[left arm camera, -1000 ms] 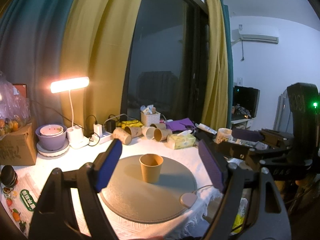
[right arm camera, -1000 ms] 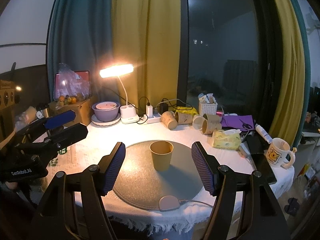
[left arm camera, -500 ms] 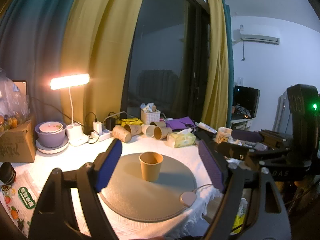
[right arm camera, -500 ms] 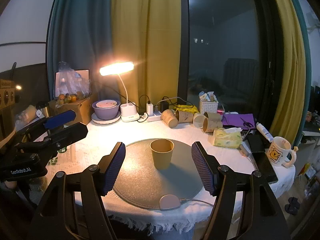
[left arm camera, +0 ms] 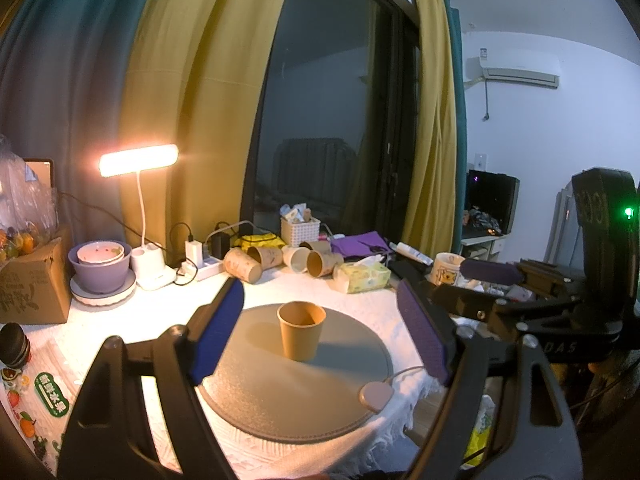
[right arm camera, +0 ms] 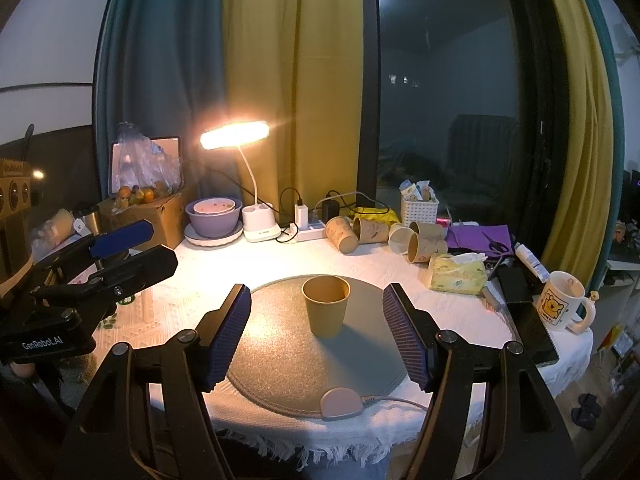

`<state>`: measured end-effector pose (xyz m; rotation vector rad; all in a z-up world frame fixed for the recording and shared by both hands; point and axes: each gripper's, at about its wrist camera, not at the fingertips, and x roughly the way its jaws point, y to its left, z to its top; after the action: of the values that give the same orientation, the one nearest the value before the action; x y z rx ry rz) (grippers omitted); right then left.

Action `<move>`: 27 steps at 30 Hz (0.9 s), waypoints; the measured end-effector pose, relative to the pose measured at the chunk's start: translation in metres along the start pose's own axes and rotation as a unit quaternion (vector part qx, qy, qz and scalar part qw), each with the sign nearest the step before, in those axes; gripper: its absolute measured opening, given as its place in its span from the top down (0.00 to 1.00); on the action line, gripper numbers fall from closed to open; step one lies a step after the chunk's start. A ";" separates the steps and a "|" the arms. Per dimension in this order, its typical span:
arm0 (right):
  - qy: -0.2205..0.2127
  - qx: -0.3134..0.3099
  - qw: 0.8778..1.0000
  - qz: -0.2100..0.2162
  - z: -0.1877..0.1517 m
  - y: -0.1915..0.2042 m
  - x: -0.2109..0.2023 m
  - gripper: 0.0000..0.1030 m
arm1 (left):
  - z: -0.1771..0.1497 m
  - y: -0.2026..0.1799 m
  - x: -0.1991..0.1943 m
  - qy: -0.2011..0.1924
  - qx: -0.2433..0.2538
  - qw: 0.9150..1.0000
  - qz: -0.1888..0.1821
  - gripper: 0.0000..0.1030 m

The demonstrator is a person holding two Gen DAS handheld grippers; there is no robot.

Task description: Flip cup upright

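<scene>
I read my left gripper (left arm camera: 320, 336) as spread wide, with its blue pads (left arm camera: 218, 332) well apart and nothing held between them. My right gripper (right arm camera: 318, 338) is in the same condition: jaws wide, ribbed blue pads (right arm camera: 230, 340) clear of any object, no grasp.

Both grippers sit back from the cup (right arm camera: 326, 306), which appears in the gap between each pair of fingers without touching either. From the left wrist view, the right gripper shows at the far right edge, well off to the side of the cup (left arm camera: 301, 331); from the right wrist view, the left gripper shows at the left edge, over the table's near-left area.

The cup is a plain tan paper cup. It stands upright, mouth up, with its rolled rim level and its darker interior visible. Its wall tapers toward the base. It rests near the middle of a round grey mat (right arm camera: 280, 360) and casts a shadow toward the near right.

The mat lies on a white textured tablecloth (right arm camera: 192, 276) with a fringed front edge. A small pink corded device (right arm camera: 340, 404) sits at the mat's near rim.

Farther back, a lit desk lamp (right arm camera: 234, 135) stands beside a purple bowl (right arm camera: 214, 220). Several paper cups (right arm camera: 372, 232) lie on their sides near a power strip. A tissue pack (right arm camera: 458, 274) and a cartoon mug (right arm camera: 562, 306) sit to the right.
</scene>
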<state>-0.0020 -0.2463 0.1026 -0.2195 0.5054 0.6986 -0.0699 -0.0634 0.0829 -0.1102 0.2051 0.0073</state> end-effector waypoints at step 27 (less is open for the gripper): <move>0.002 0.001 1.000 0.001 0.000 0.002 0.000 0.31 | -0.004 -0.005 -0.001 0.001 -0.001 1.000 -0.001 0.22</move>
<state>-0.0032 -0.2448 0.1024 -0.2193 0.5103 0.6990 -0.0715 -0.0685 0.0795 -0.1124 0.2070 0.0048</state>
